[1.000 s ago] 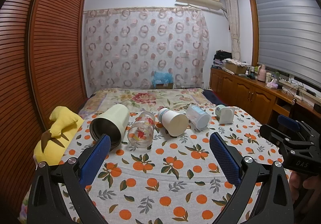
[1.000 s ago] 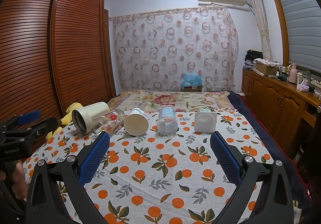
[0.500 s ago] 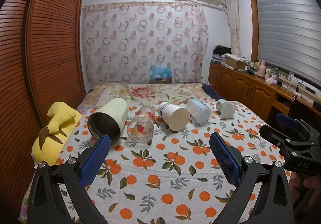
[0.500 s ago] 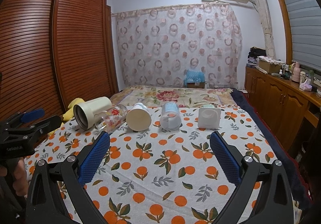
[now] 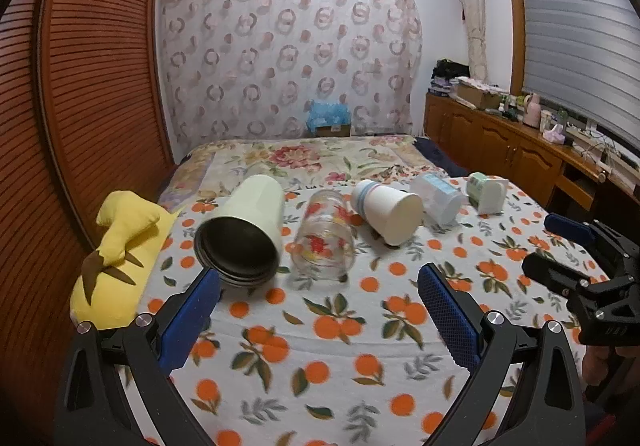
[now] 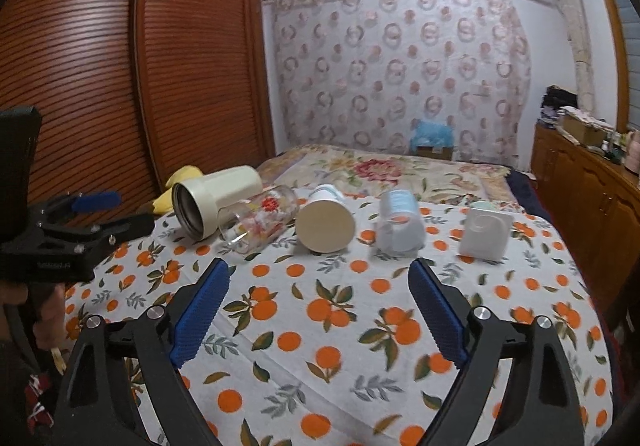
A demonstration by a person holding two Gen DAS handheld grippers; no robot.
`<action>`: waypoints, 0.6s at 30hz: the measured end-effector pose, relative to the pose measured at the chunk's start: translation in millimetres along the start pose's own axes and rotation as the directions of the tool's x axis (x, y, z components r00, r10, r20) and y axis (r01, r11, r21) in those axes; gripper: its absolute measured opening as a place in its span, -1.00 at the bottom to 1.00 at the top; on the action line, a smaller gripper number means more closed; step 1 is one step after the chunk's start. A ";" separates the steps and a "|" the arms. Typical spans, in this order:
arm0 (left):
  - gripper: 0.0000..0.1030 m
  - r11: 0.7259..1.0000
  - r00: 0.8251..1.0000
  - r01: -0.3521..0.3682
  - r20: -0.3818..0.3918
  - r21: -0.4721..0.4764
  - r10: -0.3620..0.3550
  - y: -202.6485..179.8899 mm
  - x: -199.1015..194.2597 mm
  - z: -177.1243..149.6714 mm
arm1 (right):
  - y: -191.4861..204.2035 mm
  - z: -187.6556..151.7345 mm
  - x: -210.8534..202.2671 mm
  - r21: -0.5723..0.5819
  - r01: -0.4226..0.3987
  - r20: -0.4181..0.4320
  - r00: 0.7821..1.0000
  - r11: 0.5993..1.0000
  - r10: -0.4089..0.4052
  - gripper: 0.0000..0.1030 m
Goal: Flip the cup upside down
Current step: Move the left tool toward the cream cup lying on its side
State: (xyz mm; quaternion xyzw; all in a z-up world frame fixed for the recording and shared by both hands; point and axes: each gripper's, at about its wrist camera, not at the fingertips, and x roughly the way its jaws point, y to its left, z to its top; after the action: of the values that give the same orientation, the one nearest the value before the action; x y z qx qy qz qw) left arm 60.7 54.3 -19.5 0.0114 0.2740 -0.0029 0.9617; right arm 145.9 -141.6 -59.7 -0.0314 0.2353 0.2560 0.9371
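Several cups lie on their sides in a row on the orange-print bedspread (image 5: 320,330): a cream steel tumbler (image 5: 244,230) (image 6: 214,202), a flowered glass (image 5: 324,236) (image 6: 260,218), a white paper cup (image 5: 388,210) (image 6: 326,218), a clear plastic cup (image 5: 436,198) (image 6: 400,224) and a square white-green cup (image 5: 486,192) (image 6: 486,232). My left gripper (image 5: 318,318) is open and empty, short of the tumbler and glass. My right gripper (image 6: 318,312) is open and empty, short of the paper cup.
A yellow plush toy (image 5: 120,254) lies at the bed's left edge beside the slatted wooden wardrobe (image 5: 88,94). Wooden cabinets (image 5: 520,154) line the right wall. A floral quilt (image 5: 304,162) covers the far half of the bed.
Both grippers have moved forward and lower toward the row of cups, which look larger now. Both stay open. The cups have not moved.
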 end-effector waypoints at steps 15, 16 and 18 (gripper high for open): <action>0.85 0.996 0.989 0.012 -0.147 0.094 0.002 32.8 57.4 35.6 | 6.8 22.0 59.9 -0.024 -0.077 -0.111 0.991 0.997 0.073 0.70; 0.85 0.995 0.987 0.013 -0.160 0.096 0.003 34.3 60.7 37.1 | 7.4 22.5 63.1 -0.022 -0.082 -0.116 0.990 0.996 0.079 0.70; 0.73 0.995 0.982 0.021 -0.191 0.100 -0.001 39.3 69.7 42.4 | 8.6 24.1 67.4 -0.026 -0.089 -0.124 0.989 0.996 0.085 0.70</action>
State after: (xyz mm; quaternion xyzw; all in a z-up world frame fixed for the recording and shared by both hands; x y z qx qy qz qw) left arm 142.8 92.7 -19.3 0.0591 0.3644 -0.0211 0.9291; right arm 203.1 -98.5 -68.6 -0.0517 0.2896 0.2980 0.9081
